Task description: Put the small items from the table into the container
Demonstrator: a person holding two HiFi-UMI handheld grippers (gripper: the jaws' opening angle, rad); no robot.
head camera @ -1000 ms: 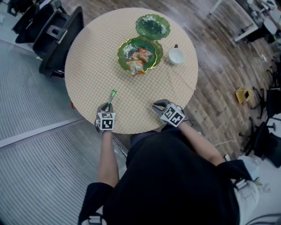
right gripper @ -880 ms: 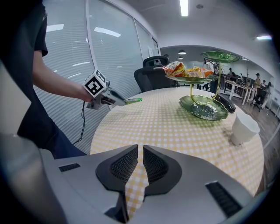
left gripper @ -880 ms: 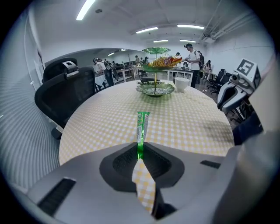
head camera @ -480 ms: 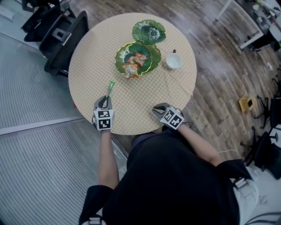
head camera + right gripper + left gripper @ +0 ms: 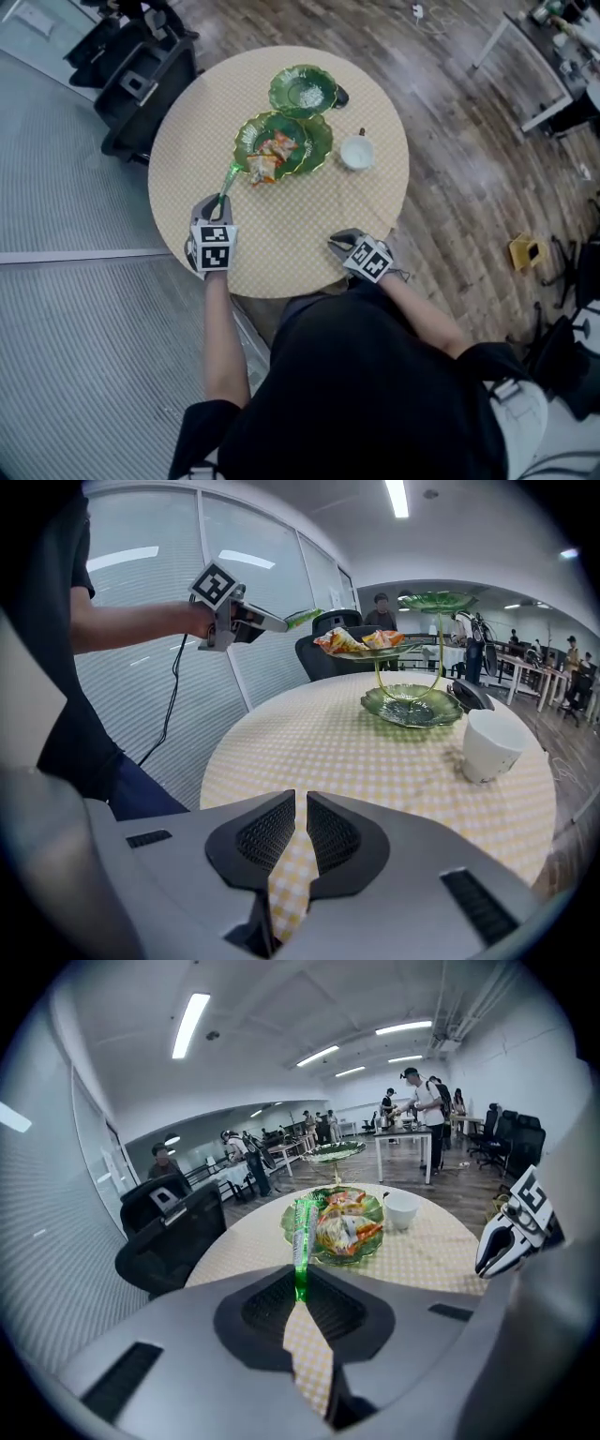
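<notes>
A thin green stick packet [image 5: 228,178] [image 5: 301,1237] hangs above the round checked table [image 5: 187,141], pinched at its near end by my left gripper [image 5: 218,201] [image 5: 300,1290]. The packet's far end points at the green leaf dish [image 5: 305,150] [image 5: 371,1237], which holds several orange snack packets [image 5: 270,155]. A second green dish [image 5: 302,91] stands behind it on the same stand. My right gripper [image 5: 337,240] [image 5: 300,803] is shut with nothing in it, low over the table's near edge. In the right gripper view the left gripper [image 5: 272,622] is raised at the left.
A white cup [image 5: 356,152] [image 5: 492,744] stands to the right of the dishes. A small black object [image 5: 339,95] lies behind the far dish. Black office chairs [image 5: 141,84] stand close to the table's far left side. People stand at desks in the background.
My left gripper has risen and carried the green packet from near the table's front towards the snack dish. The right gripper has shifted a little along the table's near edge.
</notes>
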